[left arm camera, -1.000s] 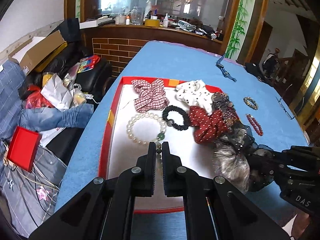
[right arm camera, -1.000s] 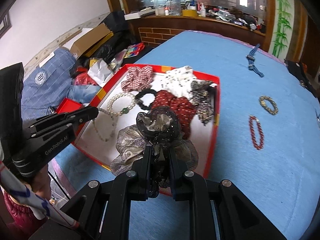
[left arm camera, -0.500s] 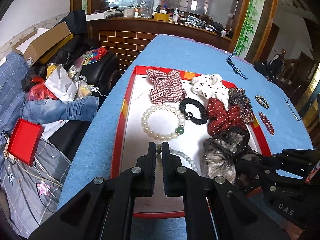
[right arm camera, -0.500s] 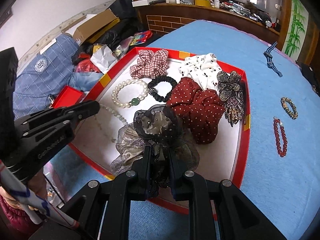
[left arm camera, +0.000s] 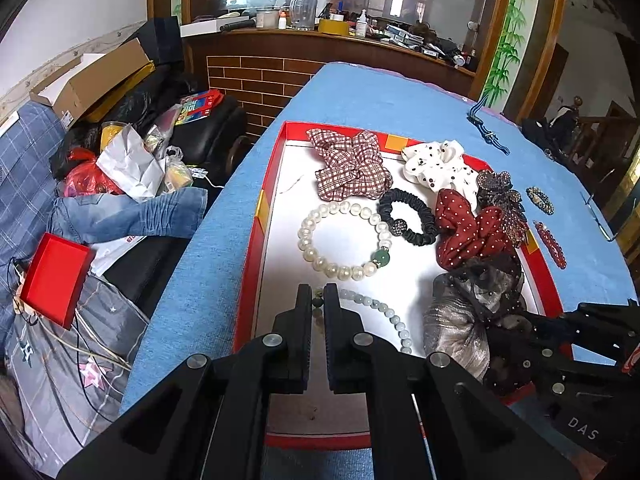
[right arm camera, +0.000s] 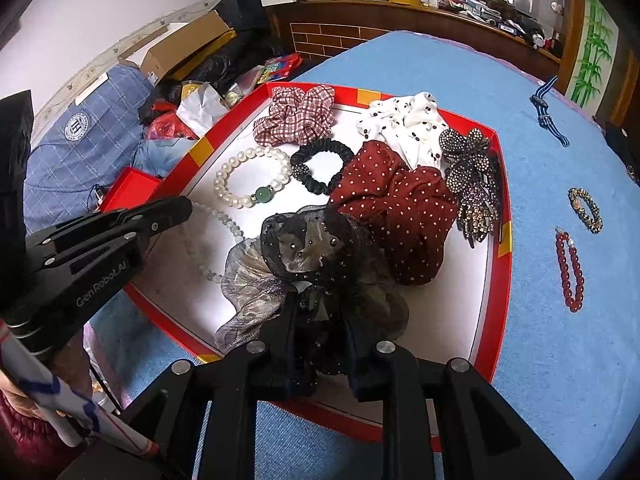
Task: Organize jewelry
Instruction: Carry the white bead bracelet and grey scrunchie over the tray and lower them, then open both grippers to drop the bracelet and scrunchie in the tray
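Note:
A red-rimmed tray [left arm camera: 256,240] with a white floor lies on the blue tablecloth. My left gripper [left arm camera: 318,304] is shut on a strand of pale green beads [left arm camera: 384,314] that trails to the right across the tray floor. My right gripper [right arm camera: 320,320] hangs over the tray's near edge, its jaws opening. A black and grey mesh scrunchie [right arm camera: 312,248] fills the gap between them and rests on the tray. A pearl bracelet [left arm camera: 340,240], a black hair tie [left arm camera: 408,216], a plaid scrunchie [left arm camera: 348,168] and a dark red dotted scrunchie [right arm camera: 400,208] lie in the tray.
A white dotted scrunchie [right arm camera: 404,124] and a rhinestone clip [right arm camera: 472,176] fill the tray's far right corner. On the cloth to the right lie a red bead bracelet [right arm camera: 570,272], a dark gold bracelet [right arm camera: 586,210] and a blue striped strap [right arm camera: 546,112]. Left of the table is a cluttered sofa.
Both grippers sank toward the tray. The mesh scrunchie came down onto the tray floor and the right jaws spread a little. The bead strand now lies stretched on the tray.

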